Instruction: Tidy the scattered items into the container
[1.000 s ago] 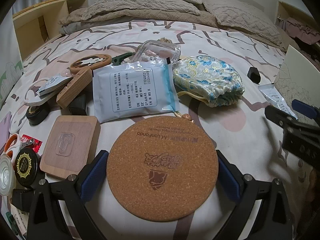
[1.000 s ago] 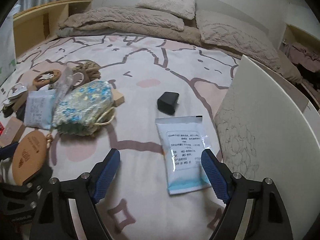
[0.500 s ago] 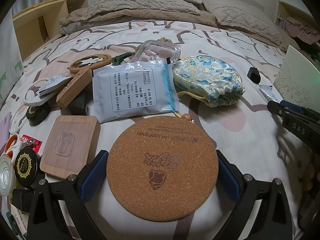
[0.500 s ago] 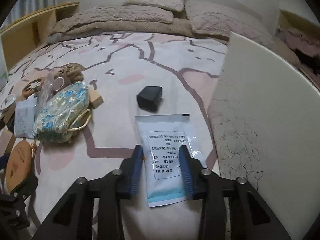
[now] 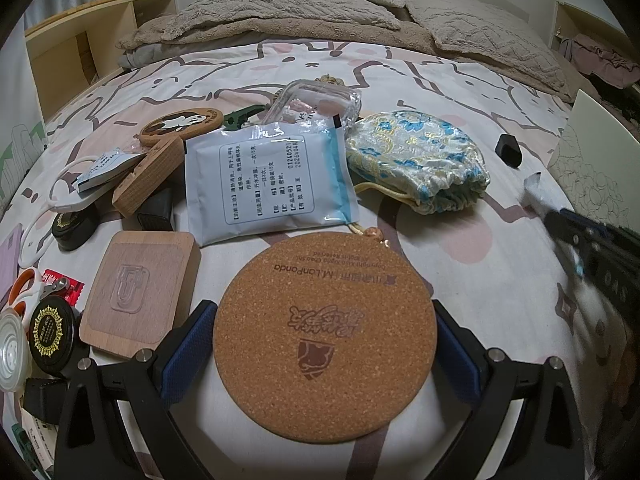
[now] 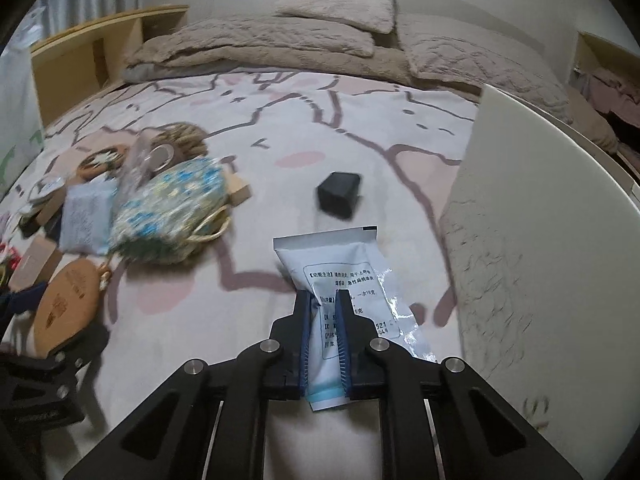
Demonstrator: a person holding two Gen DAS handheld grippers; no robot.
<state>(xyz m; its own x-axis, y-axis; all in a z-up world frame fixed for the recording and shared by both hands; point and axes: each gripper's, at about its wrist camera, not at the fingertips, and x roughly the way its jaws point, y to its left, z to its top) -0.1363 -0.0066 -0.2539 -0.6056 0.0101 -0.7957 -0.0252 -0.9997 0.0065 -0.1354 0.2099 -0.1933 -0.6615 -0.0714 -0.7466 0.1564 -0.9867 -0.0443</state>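
A round cork coaster (image 5: 324, 332) sits between my left gripper's (image 5: 324, 348) blue pads, which stand wide and press its rim on both sides. My right gripper (image 6: 323, 296) is shut on the near end of a white and blue sachet (image 6: 332, 264), which is pinched and creased between the pads; its far end lies on the bed. In the left wrist view the right gripper (image 5: 592, 264) is a blur at the right edge with that sachet (image 5: 536, 196). The white container (image 6: 540, 220) with line drawings on its wall stands just right of the sachet.
A small black box (image 6: 339, 194) lies beyond the sachet. A blue floral pouch (image 5: 416, 160), a second sachet (image 5: 268, 184), a clear case (image 5: 316, 100), a square wooden coaster (image 5: 140, 292) and several small items crowd the left. Pillows (image 6: 280, 36) lie at the bed's head.
My right gripper's jaws came together from wide open onto the sachet and creased it. The left gripper and the cork coaster have not moved.
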